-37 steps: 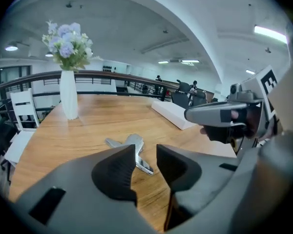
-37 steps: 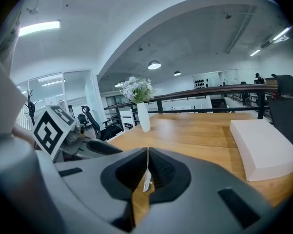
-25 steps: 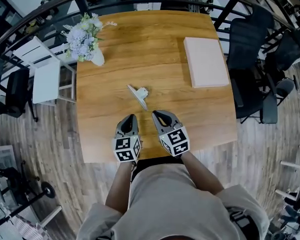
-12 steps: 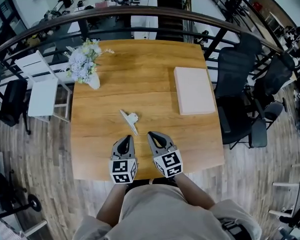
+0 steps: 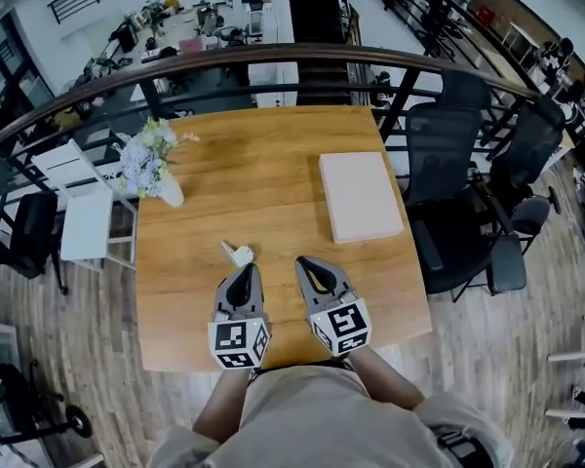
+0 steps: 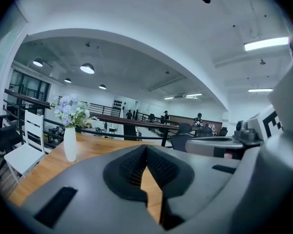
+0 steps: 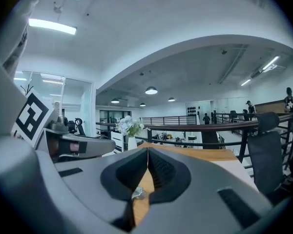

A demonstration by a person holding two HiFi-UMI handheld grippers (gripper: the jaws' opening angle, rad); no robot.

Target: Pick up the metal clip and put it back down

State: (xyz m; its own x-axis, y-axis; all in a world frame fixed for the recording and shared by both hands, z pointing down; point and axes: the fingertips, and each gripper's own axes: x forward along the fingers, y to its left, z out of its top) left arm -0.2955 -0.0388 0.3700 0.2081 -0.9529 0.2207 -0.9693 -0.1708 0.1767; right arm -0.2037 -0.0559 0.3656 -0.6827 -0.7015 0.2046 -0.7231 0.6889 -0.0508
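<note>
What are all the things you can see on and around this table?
table: one, brown wood, in the middle
metal clip: one, silvery, on the table just ahead of the left tool
flat box: one, pale pink, on the table's right side
vase of flowers: one, white vase with pale blooms, at the table's far left corner
white chair: one, white, left of the table
office chairs: at least two, black, right of the table
railing: one, dark, curving behind the table
left tool: one, grey, shut and empty, over the table's near side
right tool: one, grey, shut and empty, beside the left one
</note>
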